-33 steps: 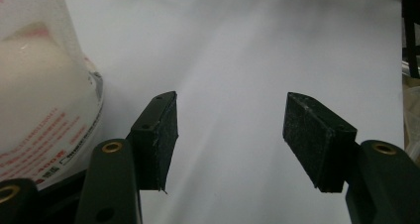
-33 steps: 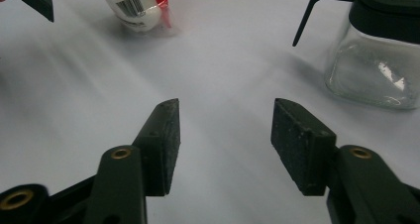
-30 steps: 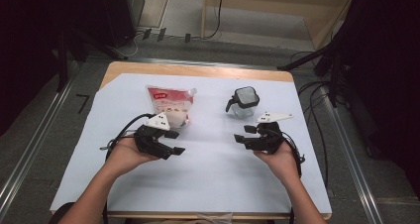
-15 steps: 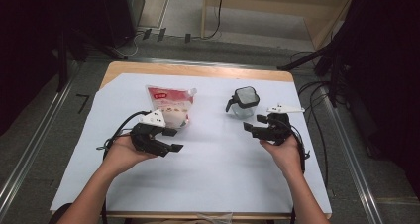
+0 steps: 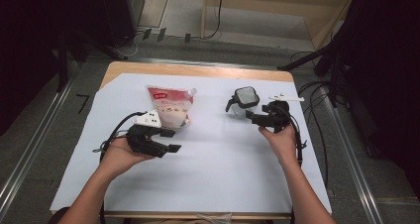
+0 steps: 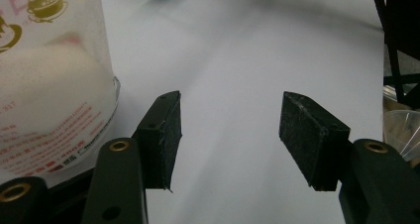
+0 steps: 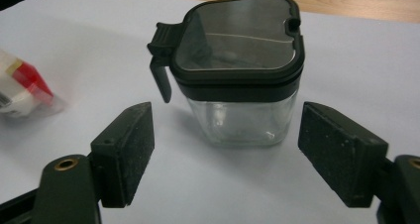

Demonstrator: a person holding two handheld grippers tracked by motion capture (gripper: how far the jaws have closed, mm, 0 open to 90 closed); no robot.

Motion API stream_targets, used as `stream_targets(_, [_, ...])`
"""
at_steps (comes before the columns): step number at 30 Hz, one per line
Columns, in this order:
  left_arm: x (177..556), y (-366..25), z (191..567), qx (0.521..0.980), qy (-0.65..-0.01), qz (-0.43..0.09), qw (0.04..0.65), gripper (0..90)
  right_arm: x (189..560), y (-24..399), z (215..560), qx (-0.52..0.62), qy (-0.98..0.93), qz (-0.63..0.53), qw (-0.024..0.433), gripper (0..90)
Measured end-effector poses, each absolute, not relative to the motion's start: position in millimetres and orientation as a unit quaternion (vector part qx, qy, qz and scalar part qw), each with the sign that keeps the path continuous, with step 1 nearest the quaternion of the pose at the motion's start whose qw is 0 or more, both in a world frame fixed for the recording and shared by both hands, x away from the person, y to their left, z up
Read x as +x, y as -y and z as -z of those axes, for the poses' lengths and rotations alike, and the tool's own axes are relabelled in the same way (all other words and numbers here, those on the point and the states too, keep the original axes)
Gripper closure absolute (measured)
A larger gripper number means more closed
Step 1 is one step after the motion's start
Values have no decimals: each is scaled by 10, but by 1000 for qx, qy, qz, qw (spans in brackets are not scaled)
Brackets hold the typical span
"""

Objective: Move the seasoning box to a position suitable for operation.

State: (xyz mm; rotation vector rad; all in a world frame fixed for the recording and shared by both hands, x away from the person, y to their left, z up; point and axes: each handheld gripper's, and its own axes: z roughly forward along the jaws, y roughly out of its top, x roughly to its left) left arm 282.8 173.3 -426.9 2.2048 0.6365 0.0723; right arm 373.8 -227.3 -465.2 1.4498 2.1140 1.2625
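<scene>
A clear pouch (image 5: 169, 108) with a red label and white powder inside lies at the table's left centre. It also shows in the left gripper view as the pouch (image 6: 47, 85). My left gripper (image 5: 171, 140) rests just in front of it, jaws open and empty, the same gripper (image 6: 230, 107) pointing past the pouch's edge. A clear square jar (image 5: 244, 101) with a black hinged lid stands at the right centre. My right gripper (image 5: 257, 113) faces the jar (image 7: 242, 70). Its jaws have just been opening and stand wide with the jar just beyond the pads (image 7: 126, 149), untouched.
A white sheet (image 5: 218, 174) covers the wooden table (image 5: 198, 70). Black cables (image 5: 317, 130) trail off the right edge. Metal floor rails (image 5: 44, 125) run along both sides, and dark equipment stands behind the table.
The right hand has moved up the table to the jar, and its jaws have spread wider. The left hand and the pouch have stayed put.
</scene>
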Motion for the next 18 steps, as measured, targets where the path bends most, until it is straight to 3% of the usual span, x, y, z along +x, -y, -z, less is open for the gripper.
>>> stream_targets(3, [2801, -1746, 4272, 876, -252, -32, 411, 428, 3804, 2239, 4672, 499, -733, -432, 163, 136])
stream_targets(7, [2791, -1747, 4279, 876, -255, -29, 408, 428, 3856, 2176, 4717, 505, -730, -424, 177, 127])
stream_targets(8, [2784, -1747, 4279, 876, -255, -27, 408, 428, 3885, 2141, 4743, 503, -732, -426, 172, 66])
stream_targets(18, [2734, -1737, 4291, 875, -257, -26, 409, 428, 4000, 1966, 4888, 507, -730, -412, 202, 66])
